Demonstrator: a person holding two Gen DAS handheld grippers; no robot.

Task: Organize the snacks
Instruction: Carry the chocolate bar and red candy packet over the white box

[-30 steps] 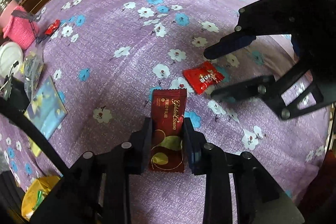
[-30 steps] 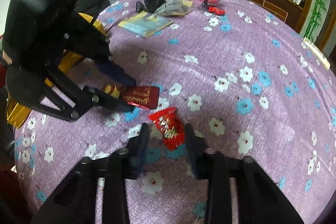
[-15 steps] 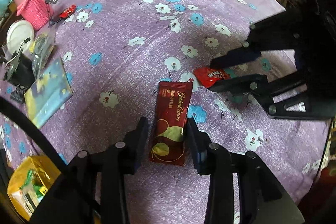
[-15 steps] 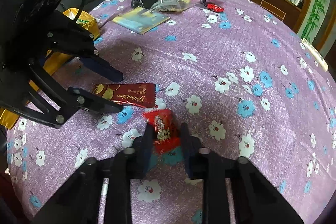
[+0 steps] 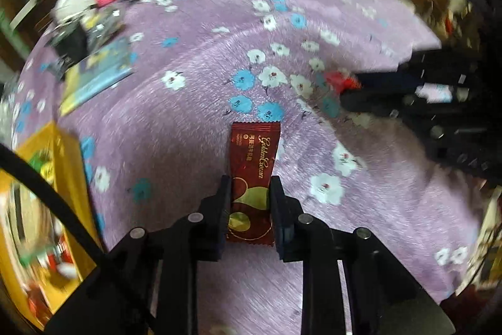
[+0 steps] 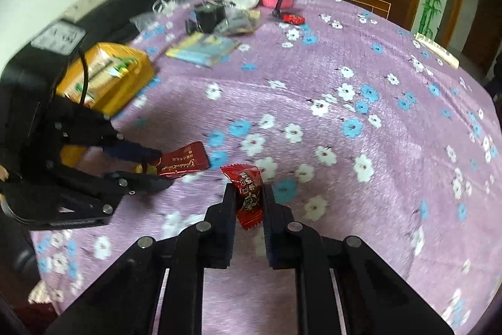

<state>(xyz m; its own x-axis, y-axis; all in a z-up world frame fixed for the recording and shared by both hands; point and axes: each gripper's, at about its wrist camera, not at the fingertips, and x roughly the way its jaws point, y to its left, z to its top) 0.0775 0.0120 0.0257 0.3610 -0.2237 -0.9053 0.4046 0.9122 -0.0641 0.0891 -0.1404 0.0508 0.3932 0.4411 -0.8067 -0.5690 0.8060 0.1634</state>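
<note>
The dark red foil Golden Crown snack bar (image 5: 252, 178) is now sitting pinched between the fingers of the left gripper (image 5: 250, 193), which half a second ago were standing apart on either side of it; the jaws are pressing against both long edges of the wrapper. Its long axis is running straight along the fingers, the crimped top end pointing away from the camera over the purple flowered tablecloth (image 5: 194, 102). In the right wrist view the bar is appearing raised off the cloth, tilted with its far end up to the right.

The small bright red candy wrapper (image 6: 249, 193) is likewise being clamped by the right gripper (image 6: 248, 197), whose fingers have closed in further since the earlier frame. Its long axis is lying roughly along the fingers, leaning slightly left, the twisted end pointing forward.

The yellow cardboard snack box (image 6: 106, 74) is sitting open at the table's near-left edge, close beside the left gripper. Both views are blurring with motion.
</note>
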